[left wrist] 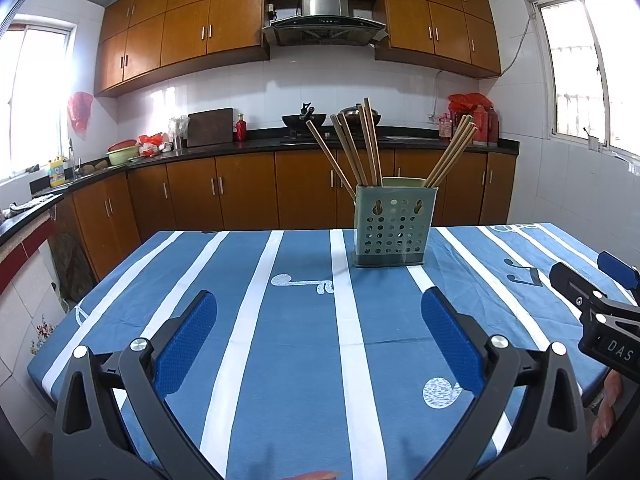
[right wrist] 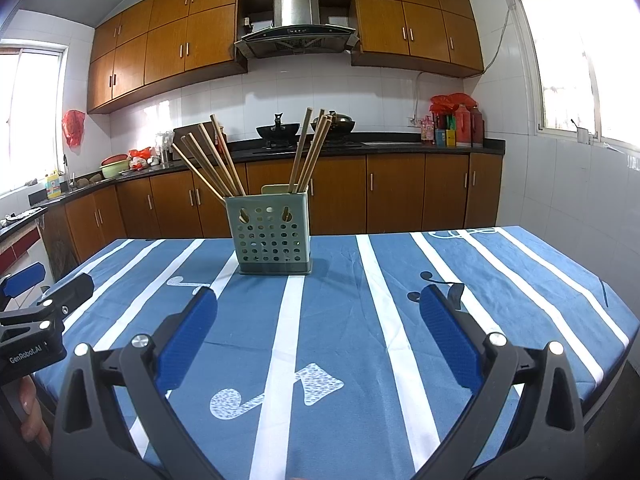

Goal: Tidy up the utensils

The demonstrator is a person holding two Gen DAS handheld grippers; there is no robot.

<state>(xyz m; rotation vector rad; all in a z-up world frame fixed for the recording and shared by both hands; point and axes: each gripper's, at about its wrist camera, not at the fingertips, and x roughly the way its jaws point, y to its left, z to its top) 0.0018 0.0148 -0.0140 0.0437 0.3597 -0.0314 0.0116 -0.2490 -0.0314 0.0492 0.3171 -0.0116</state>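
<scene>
I see both my left gripper (left wrist: 318,308) and right gripper (right wrist: 318,306) with jaws wide, empty, above the desk (left wrist: 296,360). The chopstick holder (left wrist: 394,226) stands upright ahead, well apart, chopsticks (left wrist: 352,148) inside.

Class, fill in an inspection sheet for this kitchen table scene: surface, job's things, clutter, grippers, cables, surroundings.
Surface: blue striped tablecloth, flat.
Job's things: green perforated holder upright; chopsticks lean in two bunches inside.
Clutter: nothing seen on the table.
Grippers: left gripper and right gripper, jaws wide apart, empty, short of the holder.
Cables: wall cable near the window.
Surroundings: wooden cabinets, counter with wok, range hood.
</scene>
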